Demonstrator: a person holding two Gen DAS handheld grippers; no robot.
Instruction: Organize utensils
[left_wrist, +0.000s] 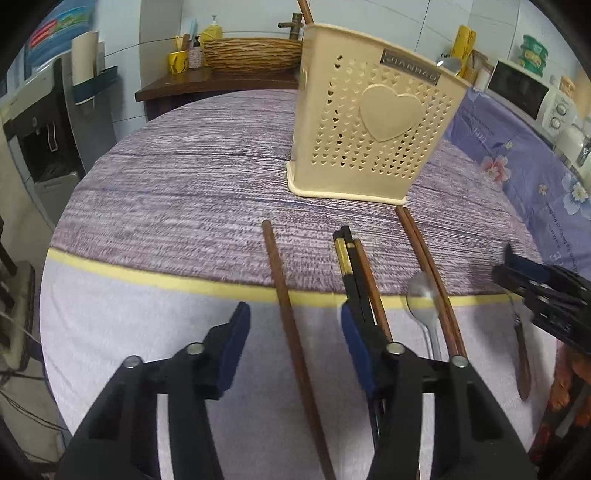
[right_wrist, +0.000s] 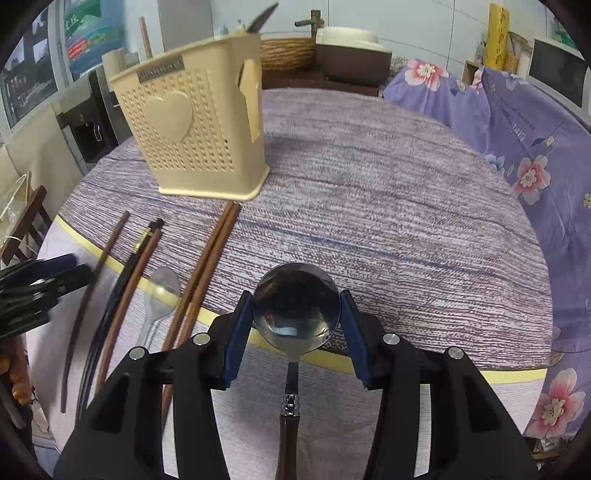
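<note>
My left gripper (left_wrist: 291, 325) has its fingers spread wide over a lone brown chopstick (left_wrist: 291, 332) lying on the surface (left_wrist: 184, 184), its near end cut off. Right gripper (right_wrist: 295, 314) has its fingers either side of a wooden-handled spoon (right_wrist: 295, 314); can't tell if they're actually pinching it. The holder (right_wrist: 192, 122) stands farther back.

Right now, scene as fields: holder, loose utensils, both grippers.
holder: beige utensil holder upright on the table, already holding a few utensils
loose chopsticks: single brown chopstick; black pair with a brown one; brown pair
loose spoon: small metal spoon beside the brown pair
left gripper: open, straddling the single brown chopstick
right gripper: fingers either side of the large spoon bowl; grip unclear
</note>
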